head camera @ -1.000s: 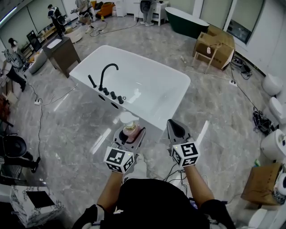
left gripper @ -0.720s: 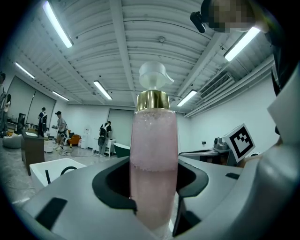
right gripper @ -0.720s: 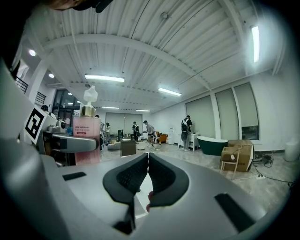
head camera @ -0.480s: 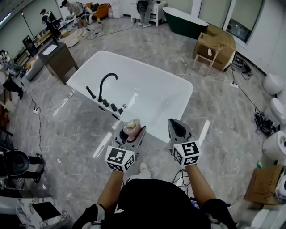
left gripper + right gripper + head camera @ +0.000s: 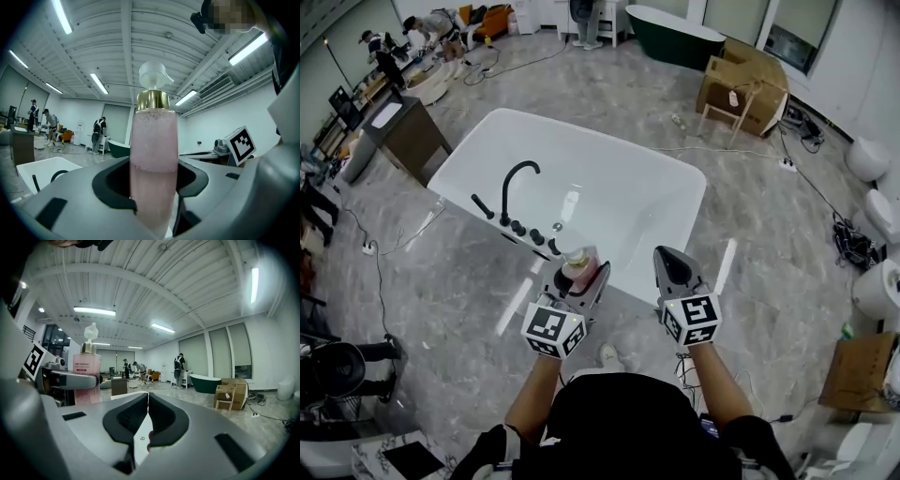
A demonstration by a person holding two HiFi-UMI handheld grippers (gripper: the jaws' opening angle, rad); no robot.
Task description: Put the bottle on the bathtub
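Observation:
A pink pump bottle [image 5: 578, 265] with a gold collar and white pump stands upright in my left gripper [image 5: 576, 274], which is shut on it. In the left gripper view the bottle [image 5: 153, 154] fills the middle between the jaws. It hangs just in front of the near rim of the white bathtub [image 5: 675, 202], close to the black faucet [image 5: 514, 184]. My right gripper [image 5: 671, 266] is shut with nothing in it, to the right of the bottle. The right gripper view shows its pads [image 5: 140, 416] touching, and the bottle [image 5: 87, 376] off to the left.
Black tap knobs [image 5: 530, 232] line the tub's near-left rim. A dark cabinet [image 5: 398, 131] stands left of the tub, a green tub [image 5: 675, 36] and cardboard boxes [image 5: 741, 84] behind. Cables [image 5: 825, 211] cross the marble floor. Toilets [image 5: 872, 159] sit at the right. People work at the back left.
The view has shifted forward so the bathtub sits lower and nearer to both grippers. The left gripper still holds the bottle, and the right one stays shut.

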